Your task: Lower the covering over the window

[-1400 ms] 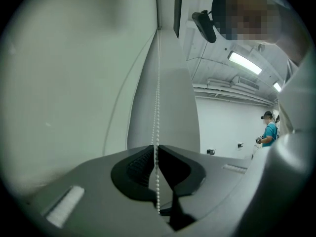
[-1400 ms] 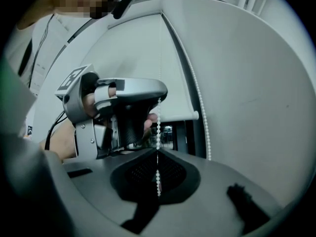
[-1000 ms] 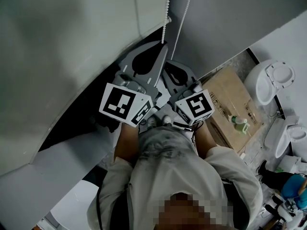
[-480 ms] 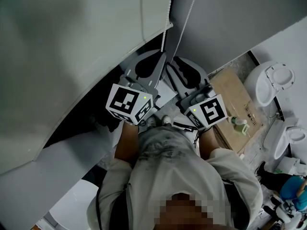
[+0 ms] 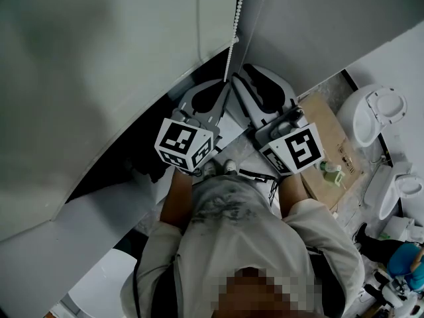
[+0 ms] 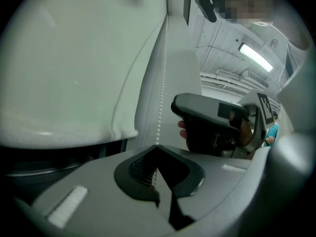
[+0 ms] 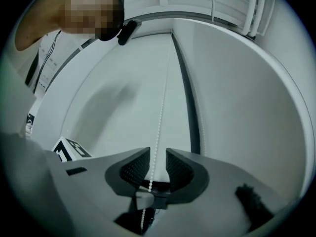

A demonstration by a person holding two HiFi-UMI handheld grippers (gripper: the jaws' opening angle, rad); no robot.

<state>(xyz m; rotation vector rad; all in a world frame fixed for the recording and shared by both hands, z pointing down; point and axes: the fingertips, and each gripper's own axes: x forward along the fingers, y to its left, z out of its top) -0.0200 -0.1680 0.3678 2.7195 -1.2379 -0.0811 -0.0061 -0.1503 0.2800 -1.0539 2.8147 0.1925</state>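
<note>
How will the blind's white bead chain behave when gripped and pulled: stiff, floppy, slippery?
Probably floppy and light: the bead chain is a thin string of tiny beads. It may slip less than smooth cord, since beads give a grip something to catch; the left claw is shut on it. The right claw, jaws just opening, only surrounds it.

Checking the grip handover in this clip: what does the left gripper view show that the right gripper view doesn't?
Left gripper view only: the left hand-held gripper shut on the bead chain, and the bottom edge of the blind with a dark gap under it. Right gripper view only: the right hand-held gripper, whose jaws have just been opening, stands apart with the chain running free between them. Both: the bead chain hanging against the white blind.
</note>
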